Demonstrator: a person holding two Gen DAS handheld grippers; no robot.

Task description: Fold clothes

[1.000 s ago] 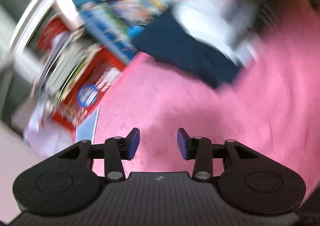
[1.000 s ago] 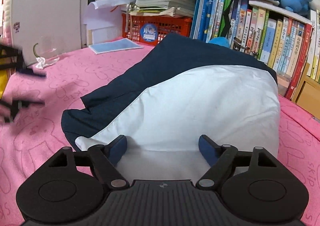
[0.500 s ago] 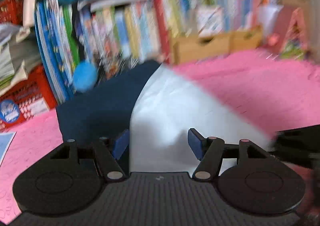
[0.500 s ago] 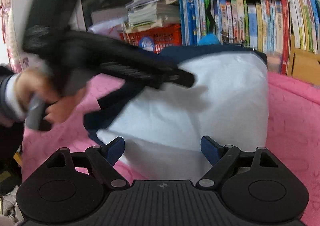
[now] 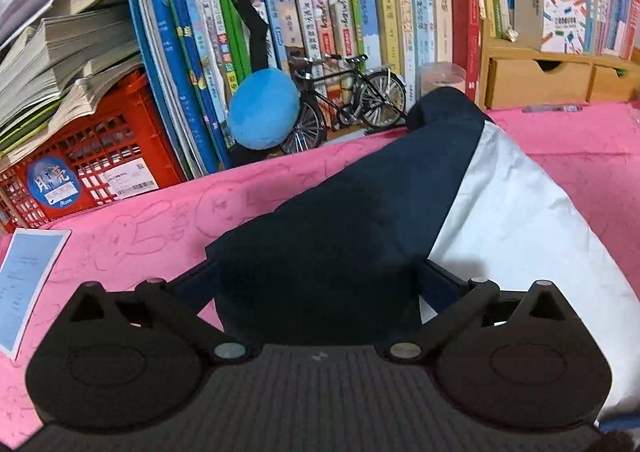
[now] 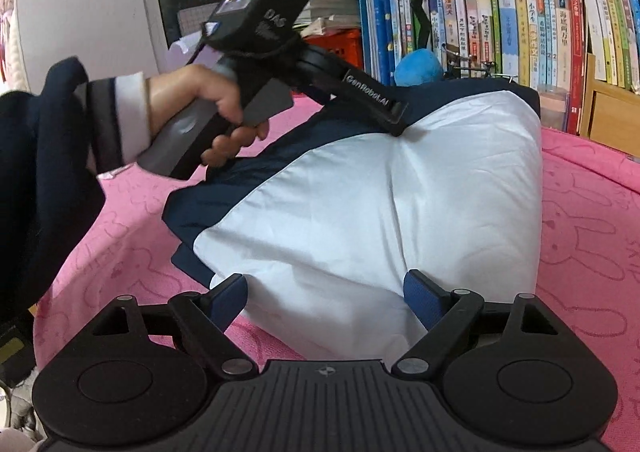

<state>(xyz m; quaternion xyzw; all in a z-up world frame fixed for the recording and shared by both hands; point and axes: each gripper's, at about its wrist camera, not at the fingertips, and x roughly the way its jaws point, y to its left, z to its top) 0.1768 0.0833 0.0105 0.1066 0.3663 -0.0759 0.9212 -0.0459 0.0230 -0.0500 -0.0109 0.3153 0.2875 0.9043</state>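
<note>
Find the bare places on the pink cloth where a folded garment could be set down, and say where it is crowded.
Bare pink cloth lies right of the navy-and-white garment, before the wooden drawers. Another patch lies between garment, red crate and blue sheet. Crowded: along the books, by model bicycle and blue plush.

Garment [image 6: 360,212]: navy outer fabric with white lining exposed, folded into a puffy bundle. It lies on the pink-covered worktop [image 6: 592,220], far end near the bookshelf.

Navy/white garment [image 6: 360,192]; pink bunny-print cloth [image 6: 580,220]; red crate [image 5: 100,156].
</note>
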